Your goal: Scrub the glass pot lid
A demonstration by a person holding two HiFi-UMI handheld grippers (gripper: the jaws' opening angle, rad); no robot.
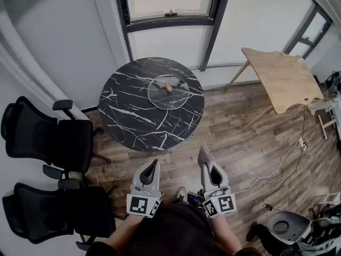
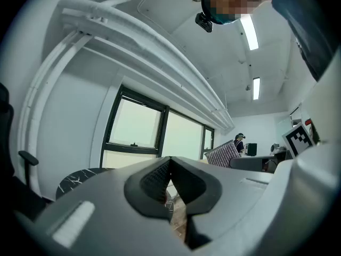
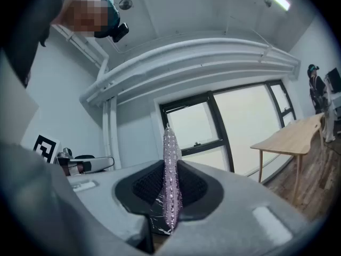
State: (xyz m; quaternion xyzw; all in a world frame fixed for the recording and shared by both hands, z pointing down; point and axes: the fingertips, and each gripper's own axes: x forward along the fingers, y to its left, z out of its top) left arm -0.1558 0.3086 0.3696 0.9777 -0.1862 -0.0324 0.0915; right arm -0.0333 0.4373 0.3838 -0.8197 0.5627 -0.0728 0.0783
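Glass: one pot lid (image 1: pixel 160 96) on one table (image 1: pixel 128 113); right gripper (image 1: pixel 209 167) pinches one scrubber (image 3: pixel 170 164), left gripper (image 1: pixel 154 164) closed empty.

Glass pot lid (image 1: pixel 160 97) flat on table (image 1: pixel 128 116)

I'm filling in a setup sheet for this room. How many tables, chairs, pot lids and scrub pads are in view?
Tables: 2, a marble table and a wooden table
Black chairs: 2
Glass lid: 1
Scrub pad: 1
Total: 6
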